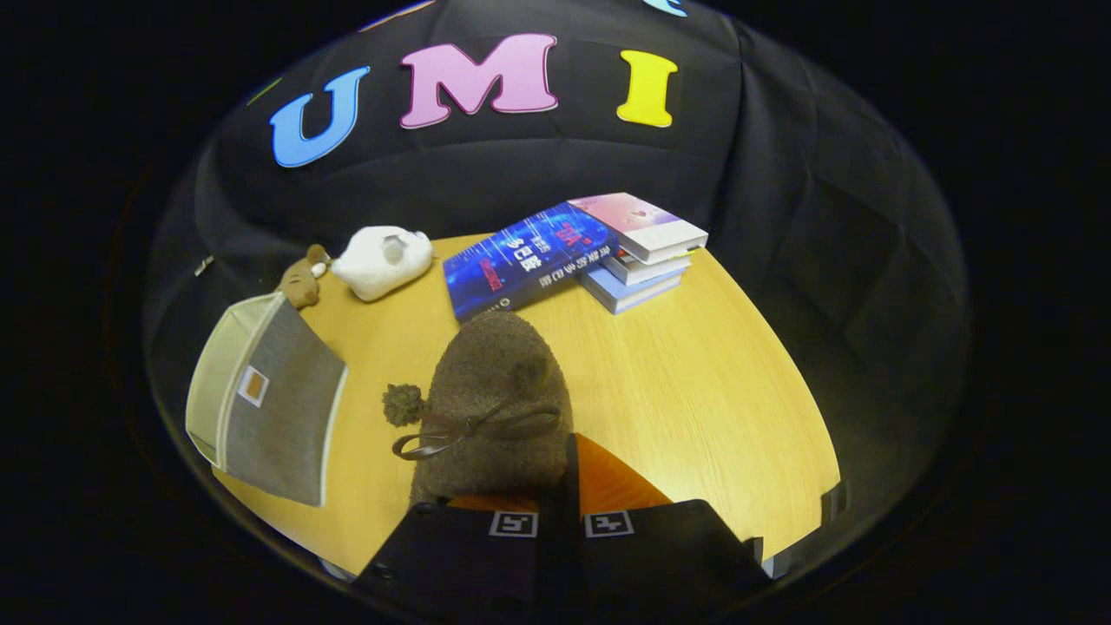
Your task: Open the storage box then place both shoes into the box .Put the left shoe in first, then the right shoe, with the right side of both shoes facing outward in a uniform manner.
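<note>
Our fingers [560, 486] sit close together, pinching the heel rim of a brown fuzzy shoe [495, 391], its orange lining showing beside them. We judge the shoe light, soft and floppy, so the stiffer heel edge is the sensible hold. It hangs over the desk [694, 391], toe pointing away. To the left sits the grey storage box [278, 408]; books [573, 252] lie far beyond.

Fingers [560, 499] closed on brown shoe [495, 391]
</note>
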Action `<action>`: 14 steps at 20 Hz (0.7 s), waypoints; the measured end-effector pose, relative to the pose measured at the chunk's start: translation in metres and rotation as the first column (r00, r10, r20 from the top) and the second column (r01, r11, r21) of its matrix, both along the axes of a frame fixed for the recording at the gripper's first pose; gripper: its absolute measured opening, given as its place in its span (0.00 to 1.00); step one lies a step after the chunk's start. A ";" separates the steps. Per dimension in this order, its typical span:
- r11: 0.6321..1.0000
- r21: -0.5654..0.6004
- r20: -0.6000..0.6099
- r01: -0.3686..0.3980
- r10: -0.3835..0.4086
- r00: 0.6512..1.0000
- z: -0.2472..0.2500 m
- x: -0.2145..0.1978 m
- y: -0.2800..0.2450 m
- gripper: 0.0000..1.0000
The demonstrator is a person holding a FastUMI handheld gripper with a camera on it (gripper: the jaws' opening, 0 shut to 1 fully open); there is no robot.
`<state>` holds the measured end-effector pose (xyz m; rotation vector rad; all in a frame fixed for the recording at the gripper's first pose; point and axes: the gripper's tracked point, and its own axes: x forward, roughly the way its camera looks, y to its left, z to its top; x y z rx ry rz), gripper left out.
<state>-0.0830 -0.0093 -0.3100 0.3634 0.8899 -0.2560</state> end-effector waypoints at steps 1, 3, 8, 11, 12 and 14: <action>1.000 0.006 0.022 -0.008 0.008 1.000 0.014 0.008 0.008 0.05; 0.999 0.014 0.068 -0.034 0.033 0.997 0.041 0.024 0.027 0.05; 0.994 0.064 0.148 -0.092 0.082 0.986 0.093 0.055 0.079 0.05; 0.987 0.107 0.176 -0.121 0.100 0.979 0.114 0.075 0.114 0.05; 0.984 0.118 0.184 -0.131 0.108 0.977 0.120 0.083 0.126 0.05; 0.980 0.129 0.202 -0.154 0.126 0.971 0.132 0.097 0.148 0.05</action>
